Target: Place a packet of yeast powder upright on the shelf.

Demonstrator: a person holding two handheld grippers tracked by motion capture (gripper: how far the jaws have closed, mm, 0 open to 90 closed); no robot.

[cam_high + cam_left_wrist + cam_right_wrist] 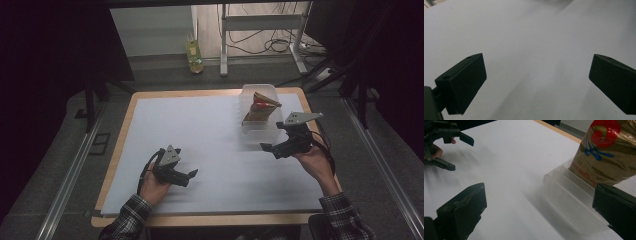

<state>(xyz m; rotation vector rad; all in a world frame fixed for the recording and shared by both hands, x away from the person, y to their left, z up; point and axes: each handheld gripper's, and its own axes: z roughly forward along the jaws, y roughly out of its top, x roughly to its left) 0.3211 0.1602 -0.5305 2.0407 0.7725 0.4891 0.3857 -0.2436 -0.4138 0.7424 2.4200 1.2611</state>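
Note:
A gold snack bag [260,107] with a red and blue logo stands tilted in a clear plastic bin [250,132] at the table's far right. In the right gripper view the snack bag [607,152] leans in the ribbed bin [571,202] just ahead. My right gripper [268,148] hovers beside the bin's near end, open and holding nothing. My left gripper [191,175] is open over bare white table at the front left, well away from the bin. From the right gripper's camera the left gripper [459,150] appears far off at the upper left.
A white sheet [200,140] covers the wooden table [125,125]. Beyond the far edge, a bottle [194,55] stands on the floor next to metal frame legs [223,45] and cables. Metal rails run along both sides of the table.

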